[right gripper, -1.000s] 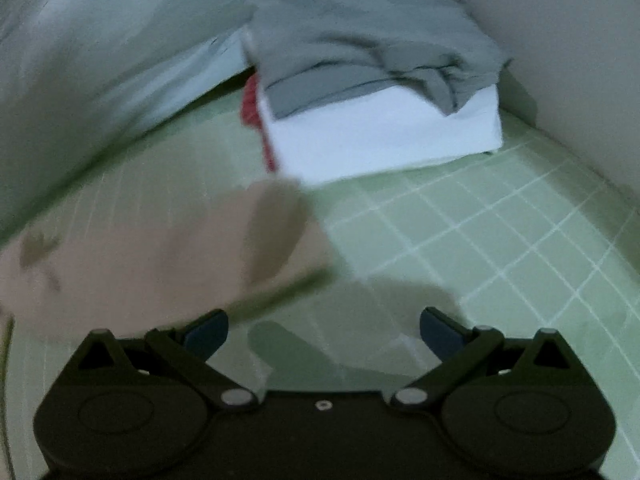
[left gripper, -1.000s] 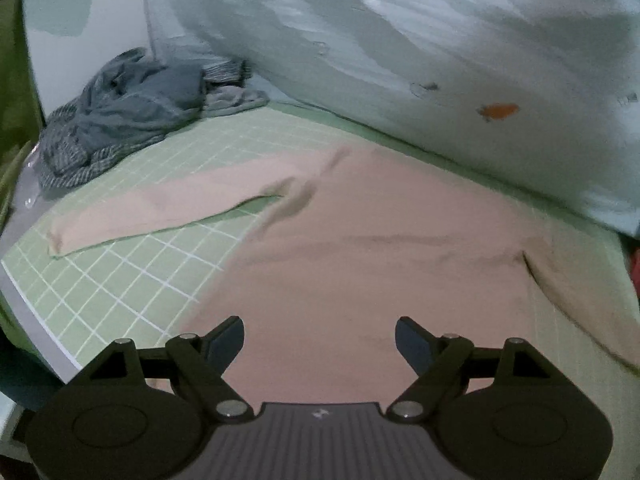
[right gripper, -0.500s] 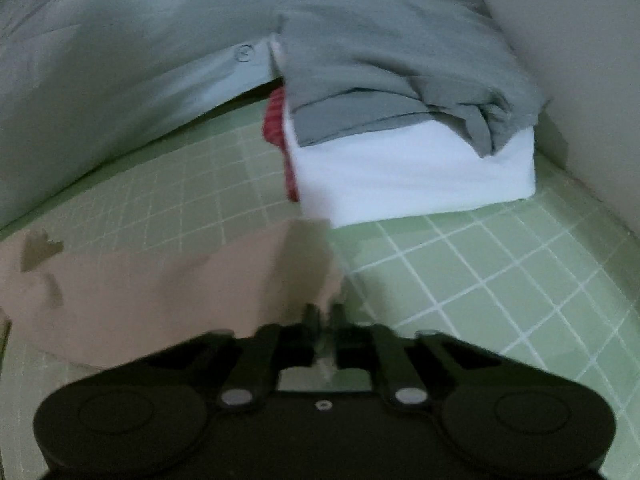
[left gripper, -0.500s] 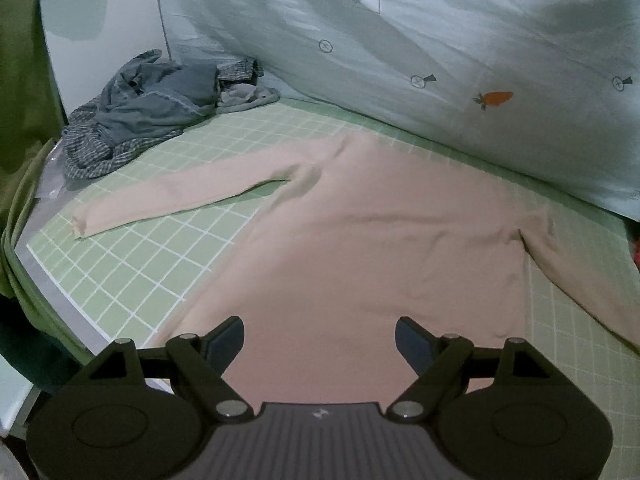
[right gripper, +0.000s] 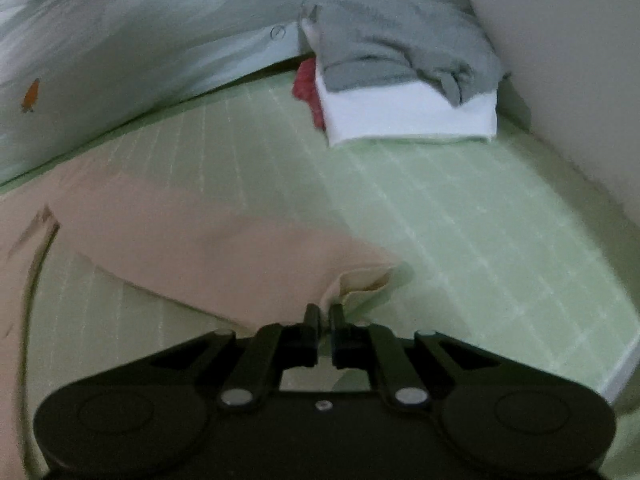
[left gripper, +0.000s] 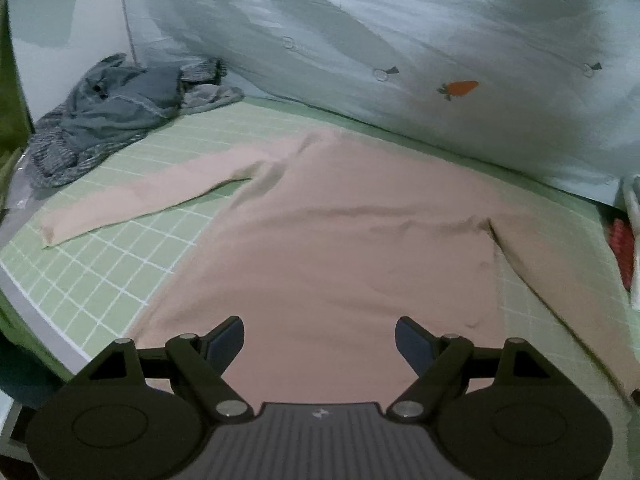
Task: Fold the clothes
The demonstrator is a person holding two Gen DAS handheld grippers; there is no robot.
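A pink long-sleeved top [left gripper: 340, 240] lies flat on the green grid mat [left gripper: 100, 264], both sleeves spread out. My left gripper [left gripper: 319, 340] is open and empty, hovering over the top's lower hem. My right gripper [right gripper: 325, 320] is shut on the cuff of the top's right sleeve [right gripper: 224, 248] and holds it lifted slightly off the mat [right gripper: 460, 216].
A heap of grey and checked clothes [left gripper: 116, 116] lies at the mat's far left corner. A folded stack of grey, white and red clothes [right gripper: 404, 80] sits at the far right by the wall. A pale carrot-print sheet [left gripper: 400, 48] hangs behind.
My right gripper has closed on the sleeve cuff and lifted it back from the folded stack. The left gripper stays open over the hem with slight camera shift.
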